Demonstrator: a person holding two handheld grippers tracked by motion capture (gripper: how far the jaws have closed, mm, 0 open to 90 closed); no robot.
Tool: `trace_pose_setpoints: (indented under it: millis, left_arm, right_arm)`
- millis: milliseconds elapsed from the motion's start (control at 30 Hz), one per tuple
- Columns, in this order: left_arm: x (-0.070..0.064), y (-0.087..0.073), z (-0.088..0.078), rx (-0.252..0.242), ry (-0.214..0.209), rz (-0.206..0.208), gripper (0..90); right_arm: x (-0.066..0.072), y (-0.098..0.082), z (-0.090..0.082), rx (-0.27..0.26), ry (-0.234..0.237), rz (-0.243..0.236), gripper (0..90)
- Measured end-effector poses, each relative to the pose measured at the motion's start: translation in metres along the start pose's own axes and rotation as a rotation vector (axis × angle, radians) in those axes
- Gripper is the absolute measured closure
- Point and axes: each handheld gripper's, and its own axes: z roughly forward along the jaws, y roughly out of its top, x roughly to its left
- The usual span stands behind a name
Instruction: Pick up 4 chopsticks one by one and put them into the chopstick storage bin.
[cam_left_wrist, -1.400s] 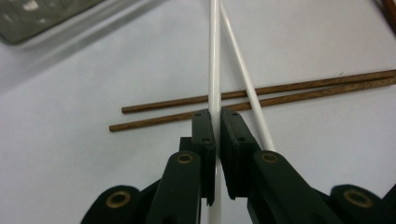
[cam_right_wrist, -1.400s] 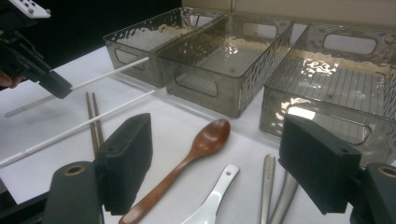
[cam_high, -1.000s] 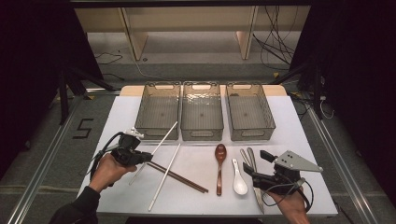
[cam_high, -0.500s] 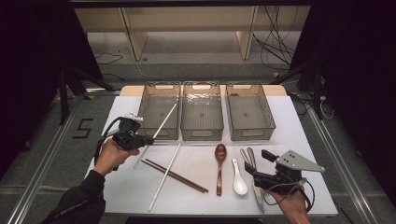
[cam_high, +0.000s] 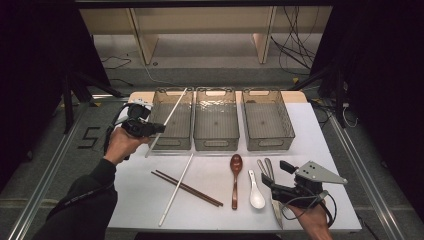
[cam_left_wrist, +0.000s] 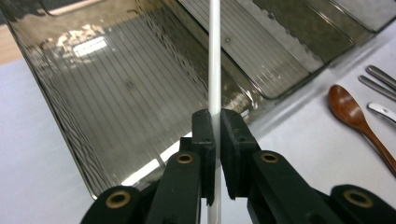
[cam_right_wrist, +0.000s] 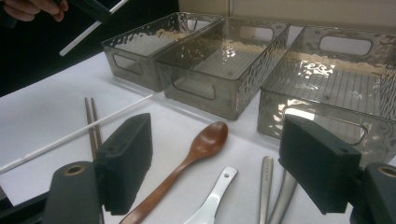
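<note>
Light falls from above onto the white table (cam_high: 320, 135), which stands bright against near-black surroundings at both sides of the high view. Glare spots glint on the rippled walls of the clear bins (cam_right_wrist: 224, 60), and shadows on the table are soft and faint. Both gripper views are slightly soft, with the nearest black claw parts blurred.

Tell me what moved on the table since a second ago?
The left tongs, shut on a white chopstick, carried it up and away from the person, from the table in front of the bins to above the left bin. The right tongs stayed open and still near the metal spoons. The other white chopstick, brown chopsticks, wooden spoon and white spoon stayed put.
</note>
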Motion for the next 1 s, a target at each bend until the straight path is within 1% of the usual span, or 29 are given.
trace_pose_setpoints:
  millis: [133, 200, 267, 367, 467, 533, 567, 600, 667, 733, 800, 900, 1000]
  left_arm:
    - [0.005, 0.010, 0.003, -0.008, 0.006, -0.004, 83.8]
    - [0.008, 0.015, 0.004, -0.011, 0.011, 0.002, 83.8]
    - [0.011, 0.020, 0.006, -0.023, 0.016, 0.000, 83.8]
    - [0.017, 0.025, 0.009, -0.035, 0.038, 0.004, 83.8]
    - [0.029, 0.031, 0.012, -0.044, 0.058, -0.030, 83.8]
    - [0.035, 0.035, 0.014, -0.053, 0.074, -0.039, 83.8]
    - [0.038, 0.036, 0.016, -0.061, 0.077, -0.050, 83.8]
    - [0.040, 0.038, 0.017, -0.060, 0.078, -0.054, 83.8]
    - [0.044, 0.040, 0.020, -0.068, 0.092, -0.053, 83.8]
    - [0.048, 0.042, 0.023, -0.080, 0.097, -0.065, 83.8]
    - [0.050, 0.044, 0.027, -0.089, 0.100, -0.070, 83.8]
    - [0.051, 0.045, 0.032, -0.081, 0.115, -0.059, 83.8]
    - [0.051, 0.046, 0.035, -0.089, 0.109, -0.049, 83.8]
  right_arm:
    - [0.000, 0.000, 0.000, 0.001, 0.001, 0.000, 26.6]
    - [0.000, 0.000, 0.001, 0.003, 0.001, 0.002, 26.6]
    - [0.000, 0.000, 0.001, 0.002, 0.003, 0.000, 26.6]
    - [0.000, 0.000, 0.001, 0.003, 0.002, -0.003, 26.6]
    - [0.000, -0.001, 0.001, 0.004, 0.004, 0.001, 26.6]
    - [0.000, -0.001, 0.001, 0.004, 0.006, 0.001, 26.6]
    - [0.000, -0.001, 0.001, 0.006, 0.006, 0.001, 26.6]
    - [0.000, -0.001, 0.001, 0.005, 0.006, 0.001, 26.6]
    - [0.000, -0.001, 0.001, 0.005, 0.007, 0.001, 26.6]
    - [0.000, -0.001, 0.001, 0.005, 0.007, 0.001, 26.6]
    - [0.000, -0.001, 0.001, 0.006, 0.008, 0.001, 26.6]
    - [-0.001, -0.001, 0.001, 0.005, 0.009, 0.001, 26.6]
    - [-0.001, -0.001, 0.001, 0.006, 0.011, 0.002, 26.6]
